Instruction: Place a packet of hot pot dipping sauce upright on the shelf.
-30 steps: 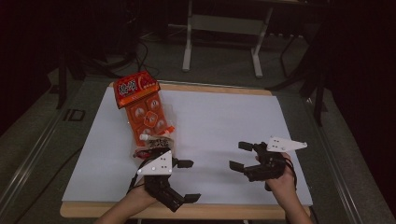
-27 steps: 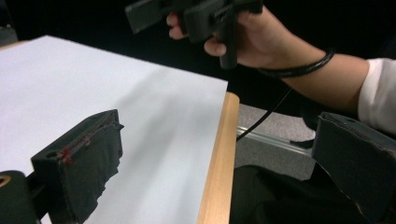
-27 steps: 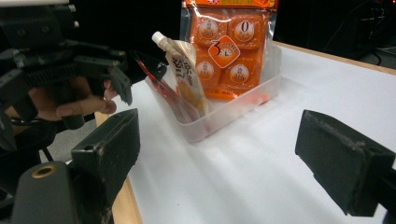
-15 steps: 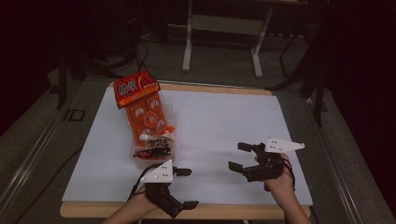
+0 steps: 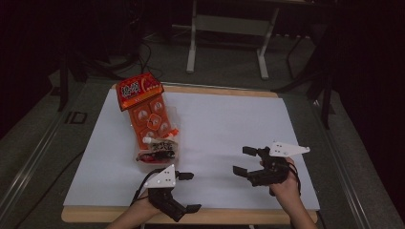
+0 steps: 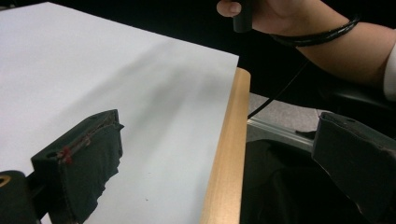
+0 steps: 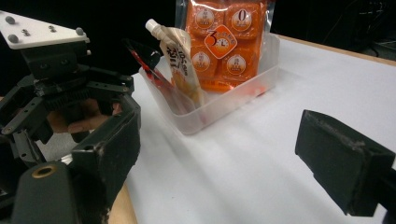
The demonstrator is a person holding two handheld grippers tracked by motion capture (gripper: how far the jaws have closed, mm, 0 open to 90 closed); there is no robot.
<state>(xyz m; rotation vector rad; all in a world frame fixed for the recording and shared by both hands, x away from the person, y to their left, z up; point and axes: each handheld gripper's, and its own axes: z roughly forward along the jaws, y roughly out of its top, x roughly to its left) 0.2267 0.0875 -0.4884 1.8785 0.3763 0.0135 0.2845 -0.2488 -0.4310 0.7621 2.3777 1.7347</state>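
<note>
Far left of the high view: the clear plastic tray (image 5: 155,155) sat on the white sheet (image 5: 215,129) that covered the table (image 5: 224,88), left of centre. A large orange snack pack (image 5: 145,107) leaned out of it, red header end pointing to the far left corner, lower end down in the tray. A spouted pouch (image 5: 154,141) and a dark red packet (image 5: 155,156) stood in the tray's near end. In the right gripper view the same tray (image 7: 219,100) showed its translucent wall, the pouch (image 7: 180,58) upright with its white spout uppermost, the orange pack (image 7: 224,39) propped behind it.

Next, the left gripper (image 5: 187,192) was held just nearer than the tray, at the table's front edge, apart from the tray and touching nothing. Jaws stood wide apart, empty. One jaw hung over the sheet (image 6: 116,93), the other past the wooden edge (image 6: 229,154), as the left gripper view showed. White three-cornered plate on top.

Centre: bare sheet between the two grippers.

Right: the right gripper (image 5: 244,161) was held above the sheet, near the front right, well apart from the tray, jaws pointing left toward it. Jaws open wide, nothing between them; the right gripper view showed only sheet (image 7: 233,163) in the gap. The right hand (image 5: 285,187) gripped the handle from below; in the left gripper view that hand (image 6: 280,18) showed with a cable looped at the wrist.
</note>
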